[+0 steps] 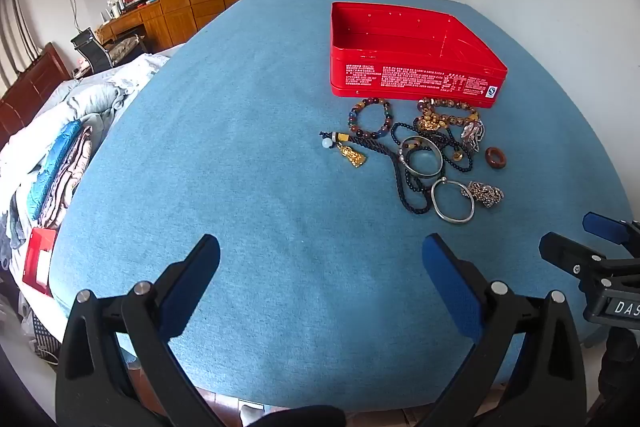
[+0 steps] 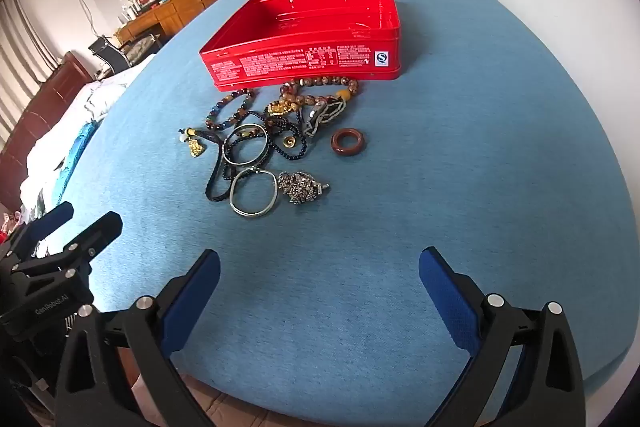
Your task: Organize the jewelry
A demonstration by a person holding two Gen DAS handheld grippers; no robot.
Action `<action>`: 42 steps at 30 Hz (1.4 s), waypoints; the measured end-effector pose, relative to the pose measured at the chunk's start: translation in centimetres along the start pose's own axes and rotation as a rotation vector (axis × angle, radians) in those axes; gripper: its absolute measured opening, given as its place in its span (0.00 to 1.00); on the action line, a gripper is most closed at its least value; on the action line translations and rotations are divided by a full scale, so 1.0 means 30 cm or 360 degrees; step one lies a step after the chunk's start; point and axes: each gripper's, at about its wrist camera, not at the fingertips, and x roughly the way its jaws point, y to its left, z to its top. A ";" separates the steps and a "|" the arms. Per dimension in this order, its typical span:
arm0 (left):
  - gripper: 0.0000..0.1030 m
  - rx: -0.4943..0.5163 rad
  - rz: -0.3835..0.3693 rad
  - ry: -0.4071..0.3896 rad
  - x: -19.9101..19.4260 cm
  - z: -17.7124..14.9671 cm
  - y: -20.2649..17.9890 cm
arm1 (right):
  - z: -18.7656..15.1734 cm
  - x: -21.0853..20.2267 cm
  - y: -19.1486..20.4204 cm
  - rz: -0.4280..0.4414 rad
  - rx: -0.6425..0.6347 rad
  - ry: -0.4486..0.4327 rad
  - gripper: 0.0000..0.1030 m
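The empty red tin (image 2: 304,39) sits on the blue bedspread (image 2: 440,187), jewelry heaped just before it. Both the left gripper (image 1: 320,259) and right gripper (image 2: 320,267) hover spread. Best start with the loose red-brown ring (image 2: 348,143), gripping its rim.

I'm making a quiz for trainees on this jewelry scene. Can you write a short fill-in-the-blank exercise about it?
1. The red tin holds ____ pieces of jewelry.
2. The jewelry lies on a ____ cloth.
3. The reddish-brown ring lies apart from the pile, on its ____ side in both views.
4. Both the left gripper and the right gripper have their fingers ____.

Missing words: no; blue; right; open
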 end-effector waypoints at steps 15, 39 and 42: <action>0.97 -0.0001 -0.0002 0.0002 -0.001 -0.003 -0.001 | -0.002 0.002 0.009 -0.0002 -0.0002 -0.0001 0.96; 0.97 -0.0001 -0.0002 0.0003 0.000 0.000 0.000 | 0.000 0.000 0.003 0.0004 -0.0002 -0.0004 0.96; 0.97 -0.0001 -0.0002 0.0004 0.000 0.000 0.000 | 0.001 0.001 0.004 0.0004 -0.0002 -0.0003 0.96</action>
